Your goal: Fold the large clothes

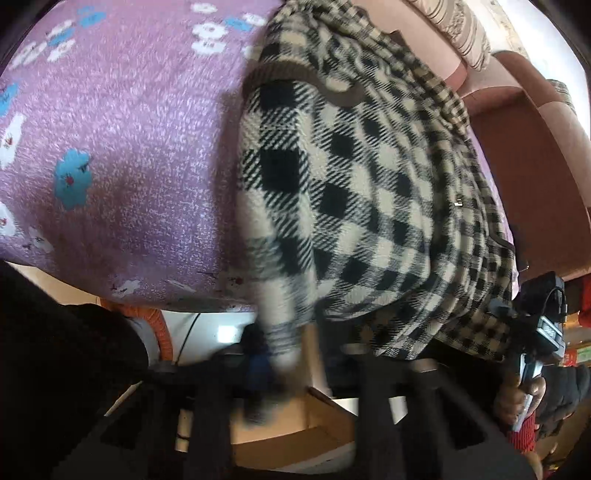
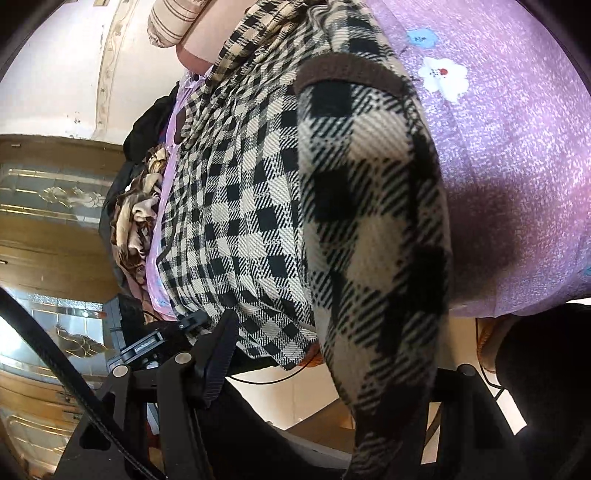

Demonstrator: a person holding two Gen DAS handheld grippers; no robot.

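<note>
A large black-and-cream checked garment (image 1: pixel 369 177) with a brown knit trim lies on a purple flowered bed cover (image 1: pixel 118 155). In the left wrist view its hem hangs over the bed's near edge, and a blurred fold drops between the fingers of my left gripper (image 1: pixel 295 369). In the right wrist view the same garment (image 2: pixel 258 206) fills the middle, and a long fold (image 2: pixel 376 258) hangs down between the fingers of my right gripper (image 2: pixel 332 376), which stand wide apart. The right gripper also shows at the right edge of the left wrist view (image 1: pixel 535 332), with cloth at its tip.
A pink headboard (image 1: pixel 528 155) and a striped pillow (image 1: pixel 461 33) lie beyond the garment. A crumpled brown cloth (image 2: pixel 136 221) sits at the bed's far edge. A cardboard box (image 1: pixel 295 424) and cables lie on the floor below. Wooden cabinet doors (image 2: pixel 48 221) stand at left.
</note>
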